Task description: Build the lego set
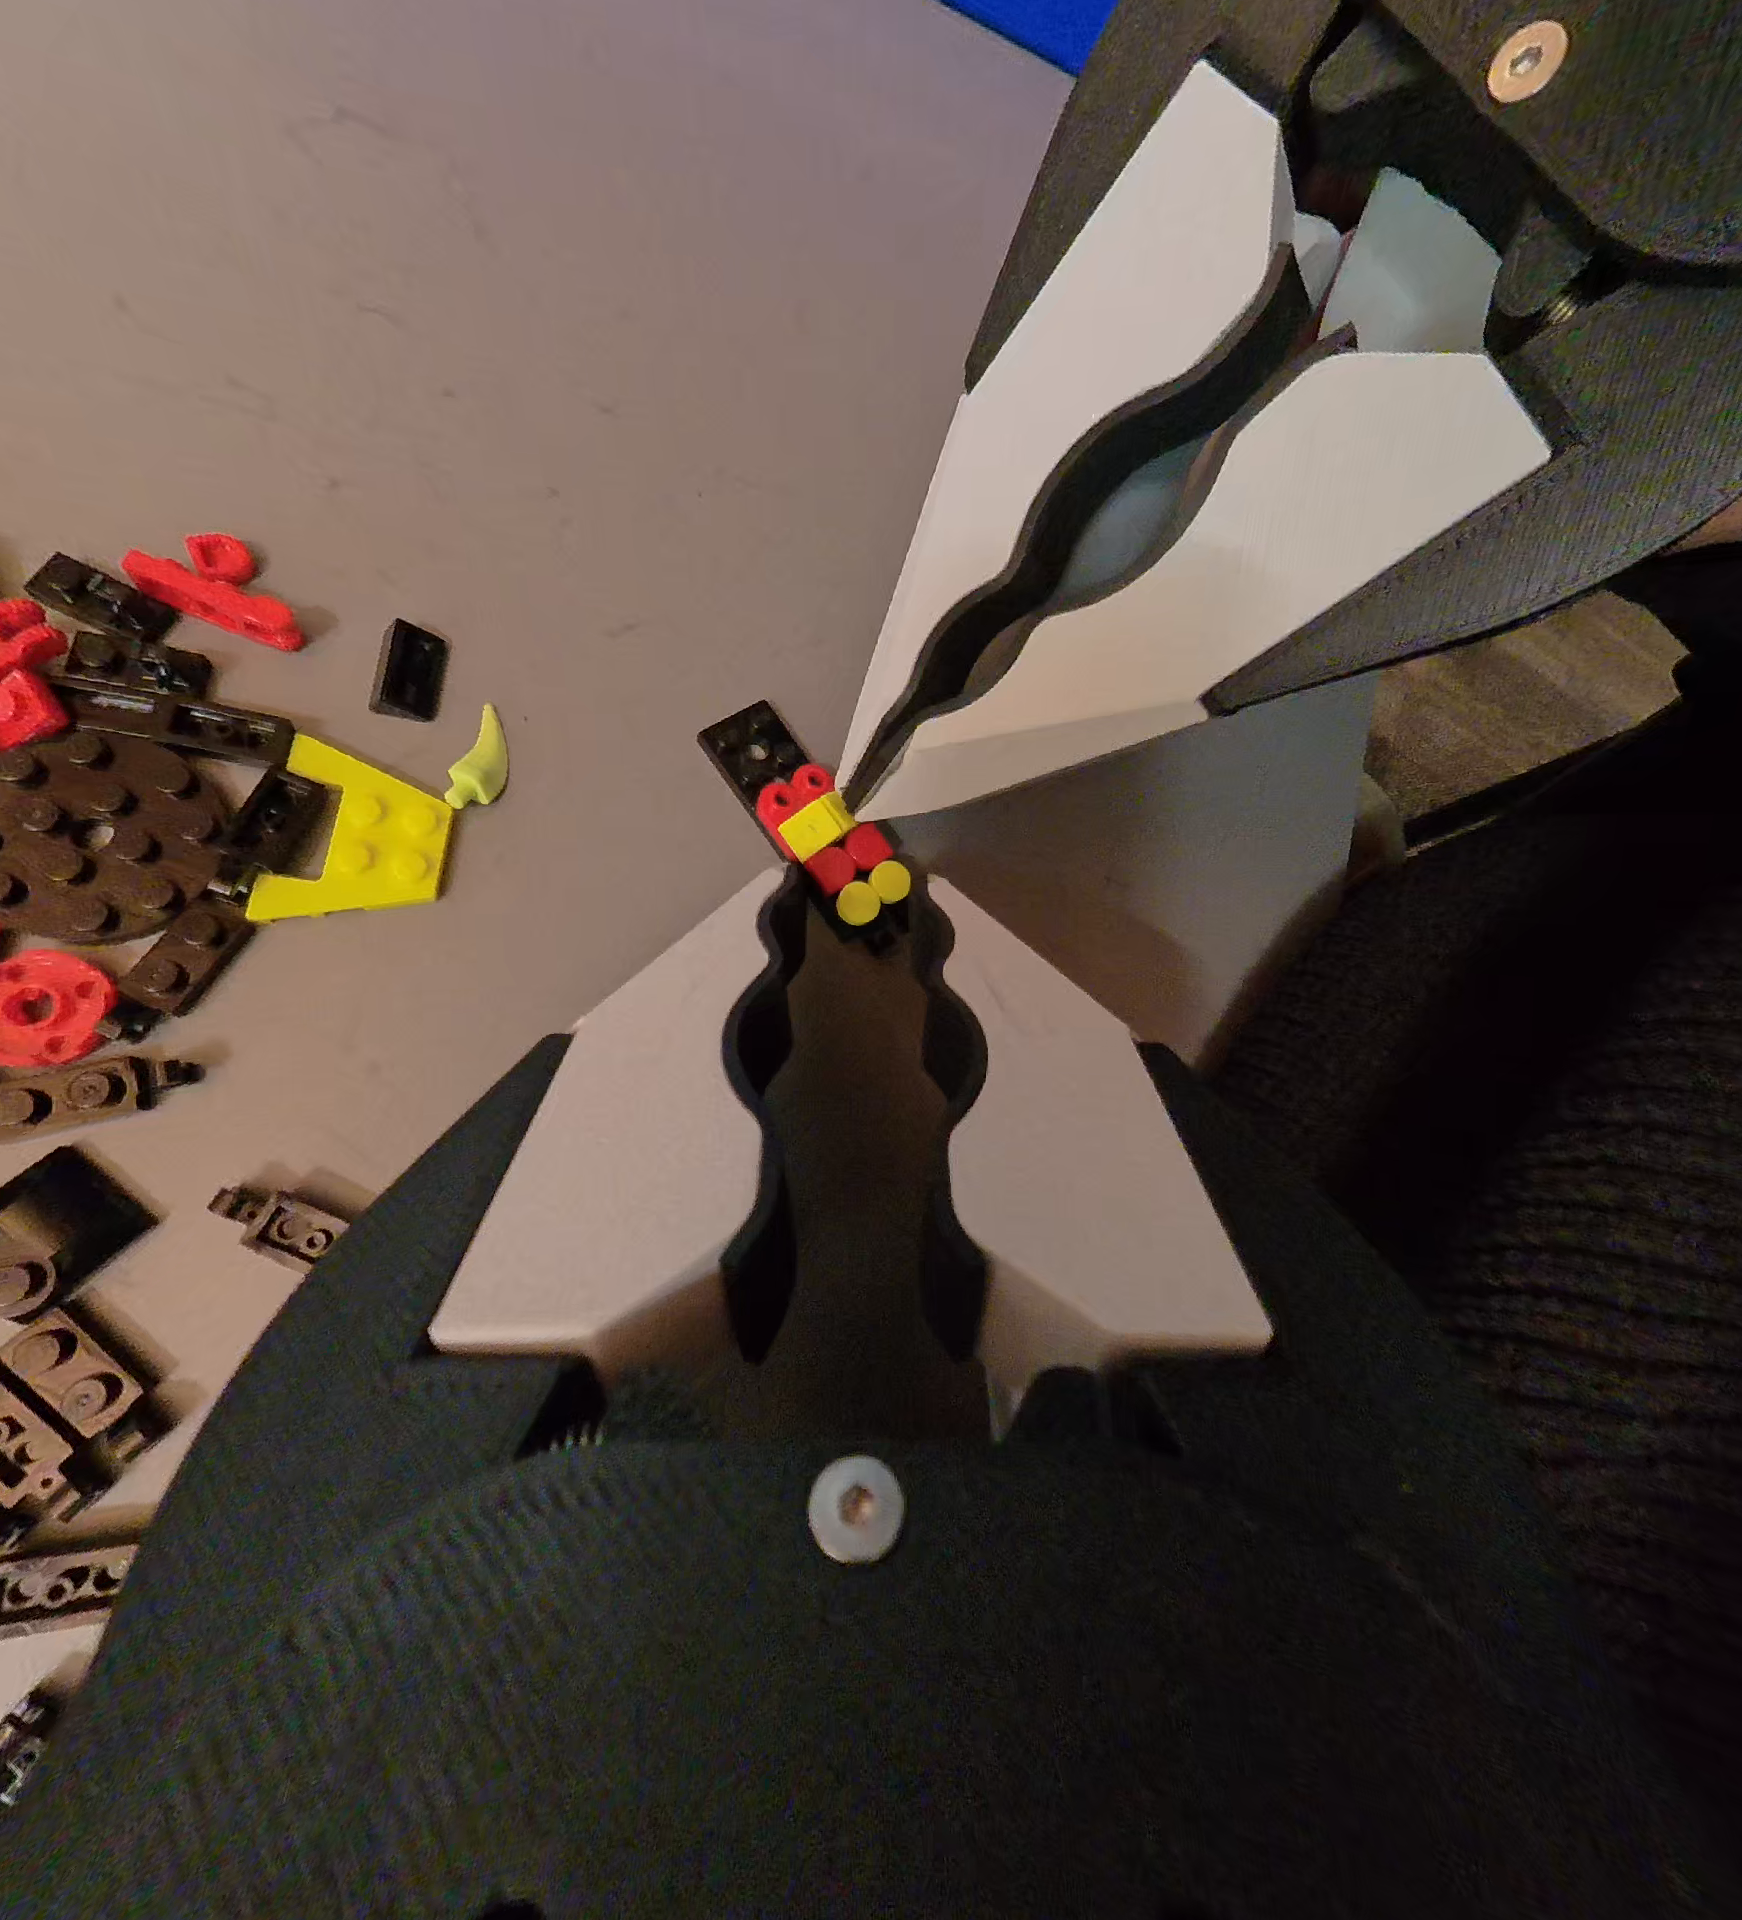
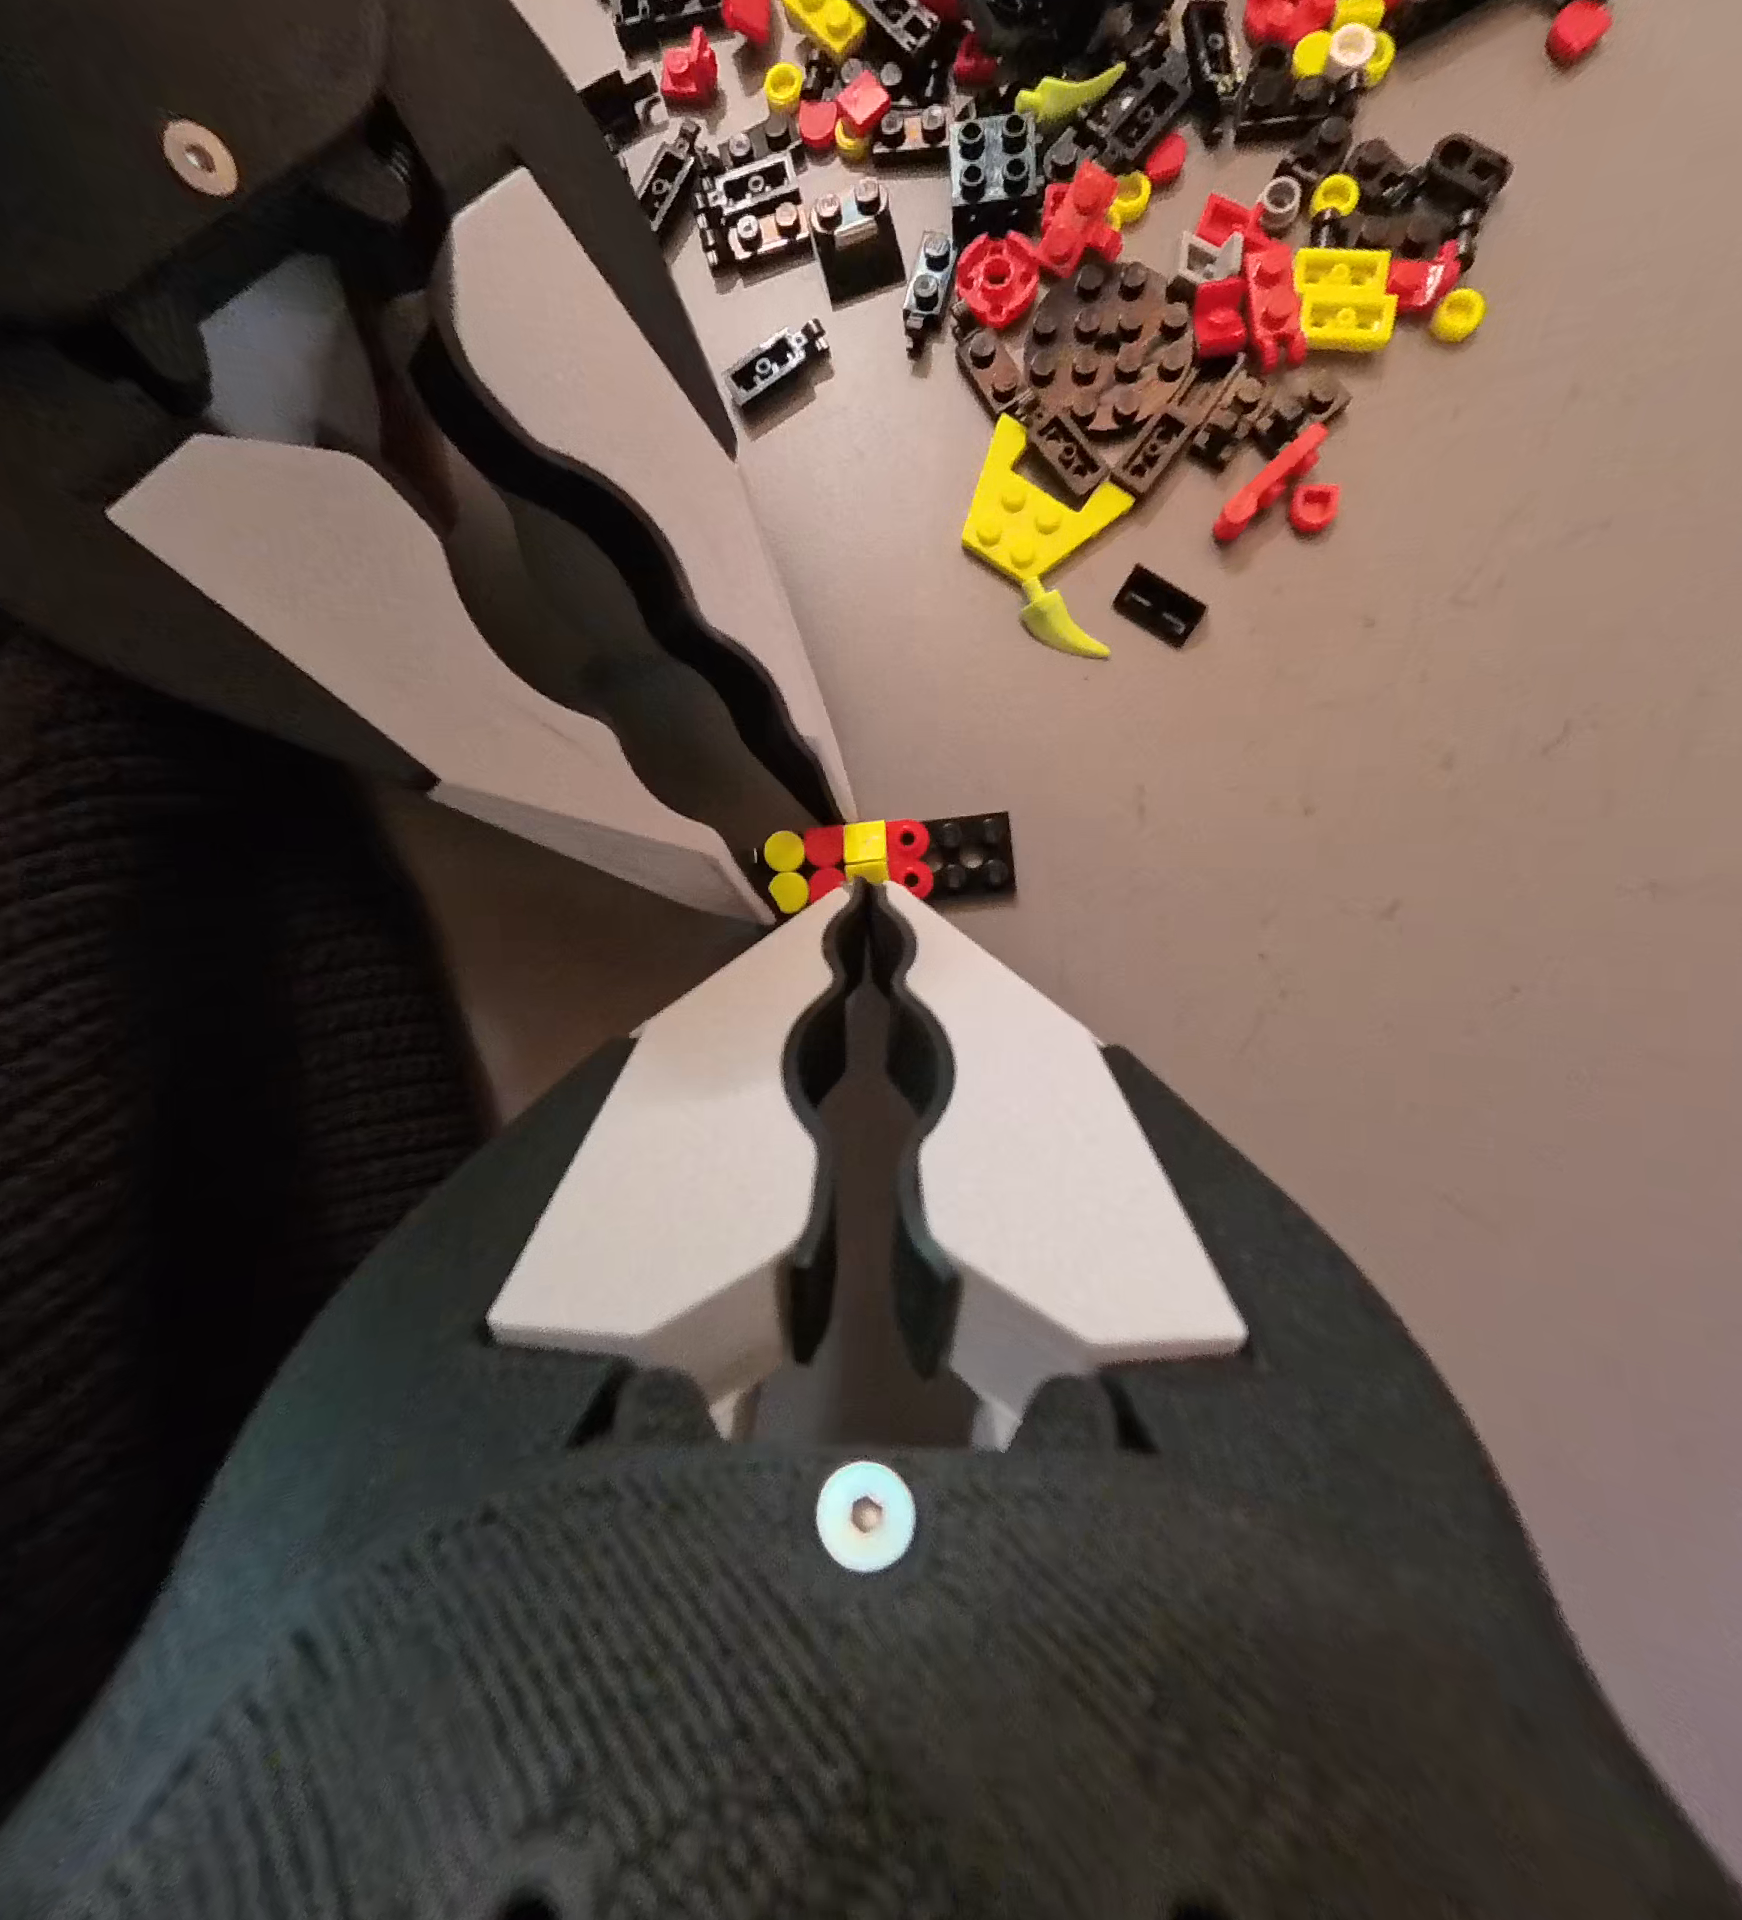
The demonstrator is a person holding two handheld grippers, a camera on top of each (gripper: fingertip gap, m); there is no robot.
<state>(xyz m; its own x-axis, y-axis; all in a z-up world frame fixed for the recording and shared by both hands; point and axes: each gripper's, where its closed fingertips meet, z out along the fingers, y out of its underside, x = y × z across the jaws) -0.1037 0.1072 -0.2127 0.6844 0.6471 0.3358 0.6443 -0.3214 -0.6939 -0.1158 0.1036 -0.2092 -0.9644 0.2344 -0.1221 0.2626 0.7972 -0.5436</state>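
Left wrist view: the left gripper (image 1: 851,902) is narrowed onto the near end of a small lego assembly (image 1: 813,821), a black plate carrying two yellow round studs, red pieces and a yellow brick (image 1: 817,824). The assembly lies low over the grey worktop (image 1: 534,312); whether it rests on it I cannot tell. The right gripper (image 1: 846,798) comes in from the upper right, its tips drawn nearly together at the yellow brick. The assembly looks light, stiff and smooth-sided, so I judge it will twist or pop free under side load; the long edges of the black plate seem the safest hold. Loose pieces lie well apart to the left: a brown round plate (image 1: 82,831), a yellow wedge plate (image 1: 368,831), a lime claw (image 1: 480,758), a small black tile (image 1: 410,667). None blocks the work.

Right wrist view: the right gripper (image 2: 867,902) has its tips almost closed, pinching the yellow brick (image 2: 864,854) in the middle of the assembly (image 2: 888,860). The left gripper (image 2: 789,883) comes in from the upper left and covers the studded end. The bare black end of the plate points right, free. The heap of pieces (image 2: 1158,208) sits far up the worktop (image 2: 1469,1039), clear of both grippers. A dark knitted sleeve (image 2: 119,1039) fills the left edge
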